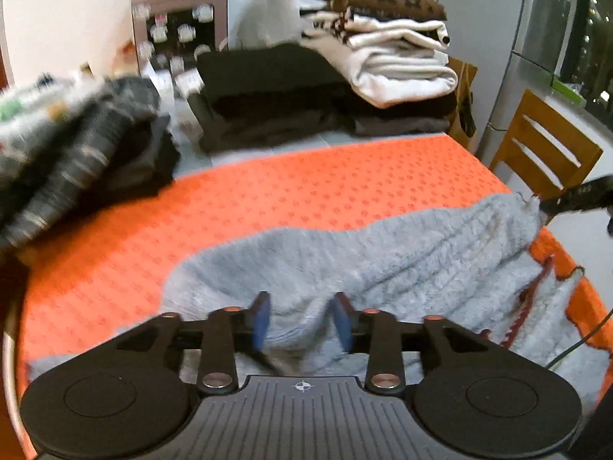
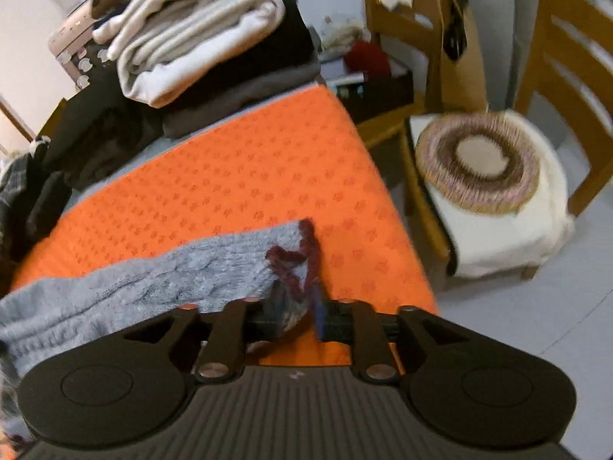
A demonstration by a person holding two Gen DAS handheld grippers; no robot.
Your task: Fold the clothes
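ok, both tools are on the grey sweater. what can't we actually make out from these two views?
- Left wrist view: the near part of the grey sweater is hidden behind the left tool, so its grip is unclear.
- Left wrist view: the dark clothes pile on the left is motion-blurred; separate items can't be told apart.
- Right wrist view: the sweater's left end runs off the frame edge.
- Right wrist view: the right tool pinches the sweater's maroon trim; its left fingertip is buried in the knit.

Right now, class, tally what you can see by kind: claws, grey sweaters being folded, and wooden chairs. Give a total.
Claws: 2 (left claw, right claw)
Grey sweaters: 1 (grey sweater)
Wooden chairs: 2 (cushioned chair, far chair)
Total: 5
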